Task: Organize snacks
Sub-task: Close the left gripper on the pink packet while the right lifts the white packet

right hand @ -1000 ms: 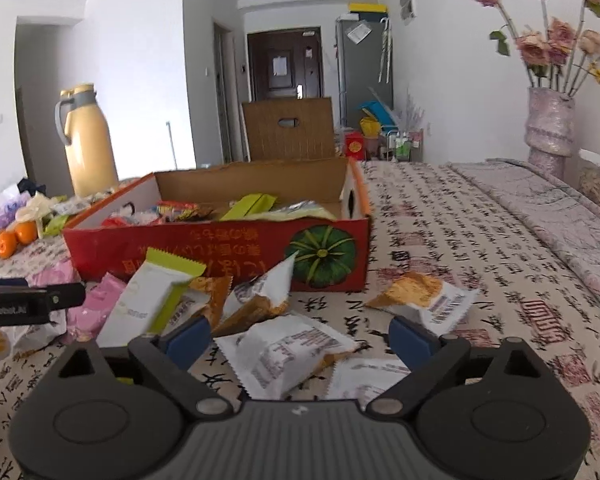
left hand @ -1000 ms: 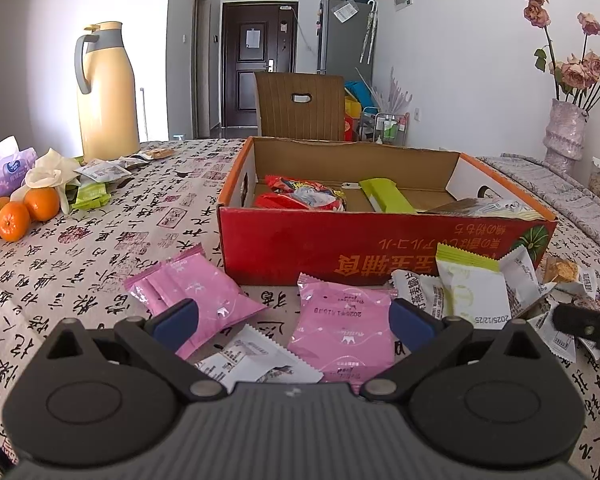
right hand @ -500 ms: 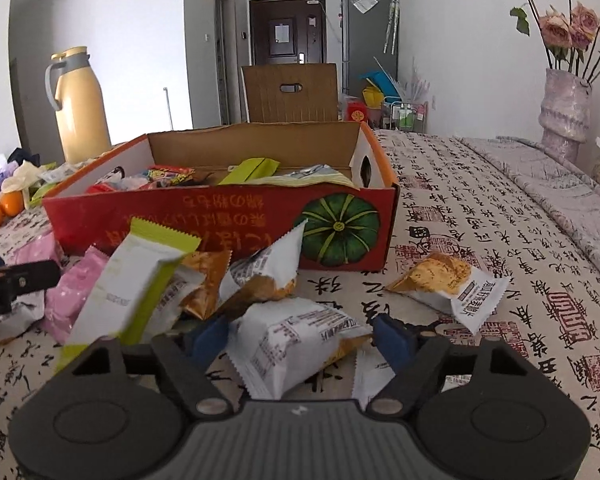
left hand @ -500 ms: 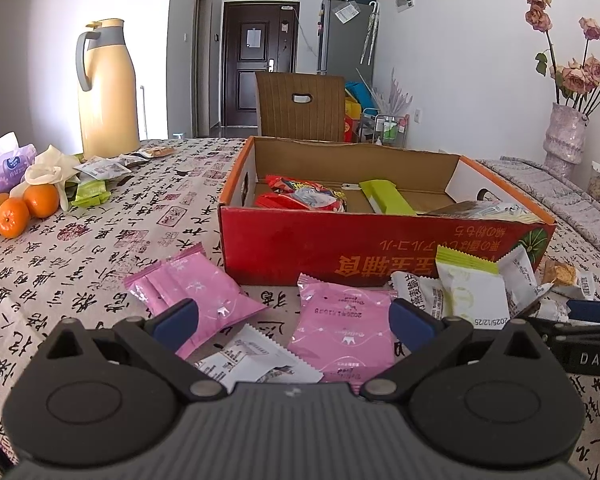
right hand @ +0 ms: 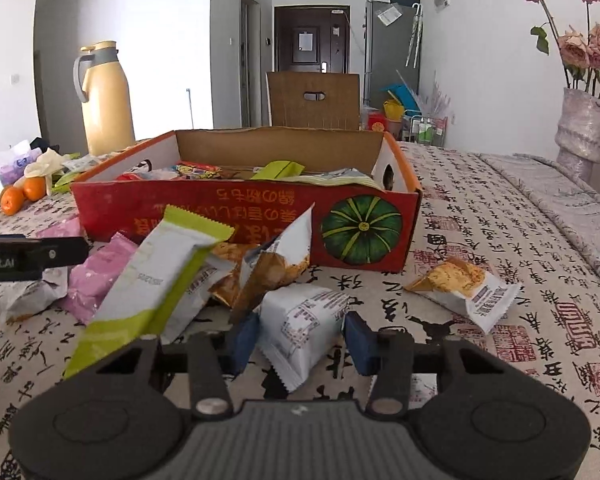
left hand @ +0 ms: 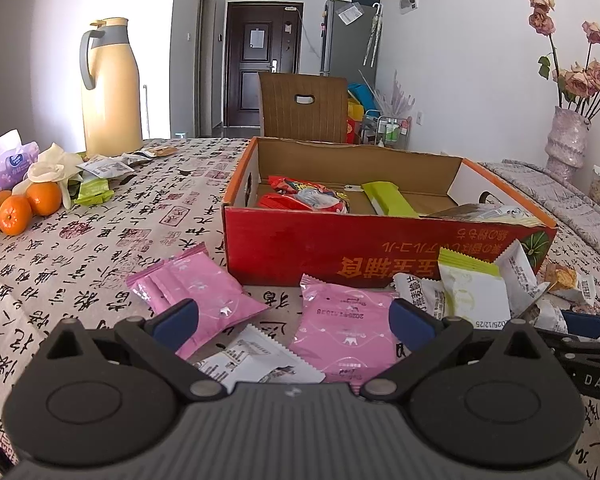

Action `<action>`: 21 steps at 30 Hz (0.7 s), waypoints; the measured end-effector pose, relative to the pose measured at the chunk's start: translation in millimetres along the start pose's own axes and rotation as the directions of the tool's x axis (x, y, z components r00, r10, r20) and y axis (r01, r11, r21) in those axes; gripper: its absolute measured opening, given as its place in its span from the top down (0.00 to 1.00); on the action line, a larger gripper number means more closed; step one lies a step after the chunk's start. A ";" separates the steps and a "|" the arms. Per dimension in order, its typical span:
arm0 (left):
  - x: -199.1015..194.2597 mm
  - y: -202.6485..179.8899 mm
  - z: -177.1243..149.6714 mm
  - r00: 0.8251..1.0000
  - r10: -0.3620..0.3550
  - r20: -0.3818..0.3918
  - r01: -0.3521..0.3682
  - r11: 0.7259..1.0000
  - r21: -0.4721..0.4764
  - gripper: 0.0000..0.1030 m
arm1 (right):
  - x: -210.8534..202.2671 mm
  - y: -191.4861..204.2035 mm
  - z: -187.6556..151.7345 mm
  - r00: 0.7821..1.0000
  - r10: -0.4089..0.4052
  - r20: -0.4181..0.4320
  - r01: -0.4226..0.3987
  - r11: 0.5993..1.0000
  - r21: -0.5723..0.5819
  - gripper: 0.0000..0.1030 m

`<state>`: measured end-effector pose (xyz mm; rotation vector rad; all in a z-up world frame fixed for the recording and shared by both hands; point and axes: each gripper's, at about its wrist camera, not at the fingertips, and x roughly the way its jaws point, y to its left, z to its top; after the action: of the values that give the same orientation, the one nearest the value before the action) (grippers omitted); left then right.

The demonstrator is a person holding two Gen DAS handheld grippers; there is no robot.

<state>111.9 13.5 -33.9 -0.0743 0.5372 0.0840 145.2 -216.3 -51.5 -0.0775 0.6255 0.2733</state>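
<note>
Right wrist view: the right tool (right hand: 300,344) is closing on a white packet (right hand: 302,320), its two blue pads sitting against the packet's flanks, so it looks clamped or very nearly so. The packet is lying on the worktop (right hand: 500,248) just in front of the red box (right hand: 260,224), at the near edge of a loose heap that includes a green-ended bar (right hand: 156,284), a tilted brown-and-white pack (right hand: 278,268) and pink packets (right hand: 96,280). Another orange-and-white packet (right hand: 462,292) is lying apart, to the right.

Seen from the left wrist, the left tool (left hand: 292,322) is hovering with its pads wide apart and nothing between them, above a pink packet (left hand: 346,328) and a white wrapper (left hand: 256,360).

The step in hand appears to be lifting the white packet into the box, which already holds several snacks. A good lift would probably squeeze only enough to hold the soft wrapper without crushing what is inside, rise straight so the leaning bar and tilted pack are not dragged along, and clear the box's front wall before letting go. Much of the pile is still waiting outside.
</note>
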 end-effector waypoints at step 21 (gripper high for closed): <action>22.3 38.9 41.1 0.981 0.138 -0.137 -0.137 0.990 0.017 0.00 | -36.0 -12.3 0.1 0.994 -0.040 0.099 0.034 0.998 0.058 0.59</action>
<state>148.0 57.3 -12.0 -0.0356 0.6809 0.2133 120.7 -236.4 -30.3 -0.0213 0.5310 0.2222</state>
